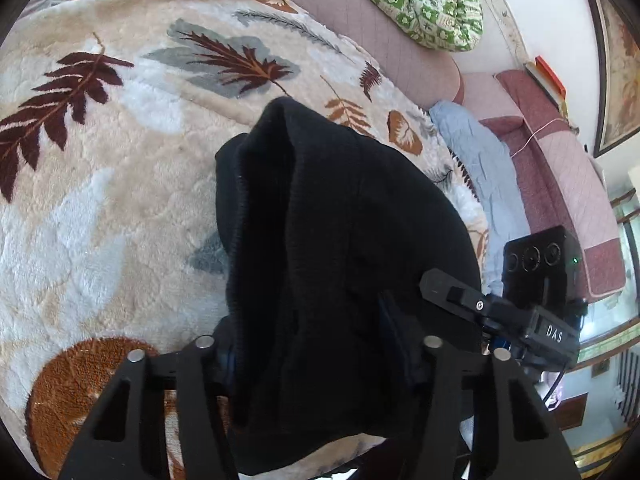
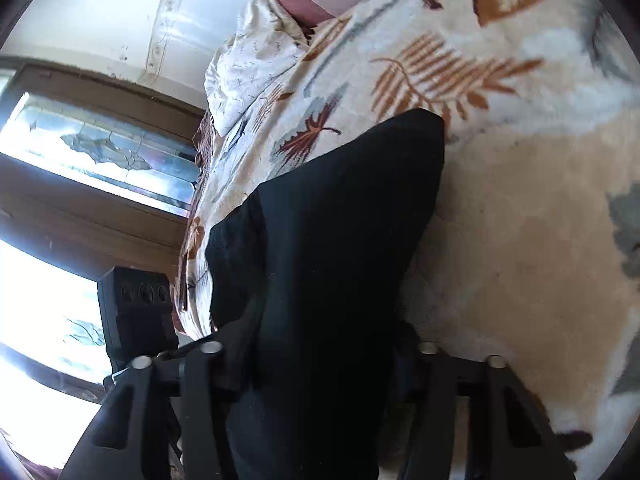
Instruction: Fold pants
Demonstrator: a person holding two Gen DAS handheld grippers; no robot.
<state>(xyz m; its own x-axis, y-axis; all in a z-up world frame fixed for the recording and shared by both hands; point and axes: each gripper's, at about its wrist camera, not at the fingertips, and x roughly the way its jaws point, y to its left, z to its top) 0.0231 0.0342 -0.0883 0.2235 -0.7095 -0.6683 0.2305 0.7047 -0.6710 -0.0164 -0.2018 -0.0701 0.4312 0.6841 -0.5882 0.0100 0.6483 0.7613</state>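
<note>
Both grippers are clamped on the black pants (image 1: pixel 320 240): the left gripper (image 1: pixel 320 356) and the right gripper (image 2: pixel 320 360) each pinch bunched fabric between their fingers. Fabric hangs forward from the jaws above the leaf-patterned blanket (image 1: pixel 120 184). Right gripper body is visible beside the pants in the left wrist view.
</note>
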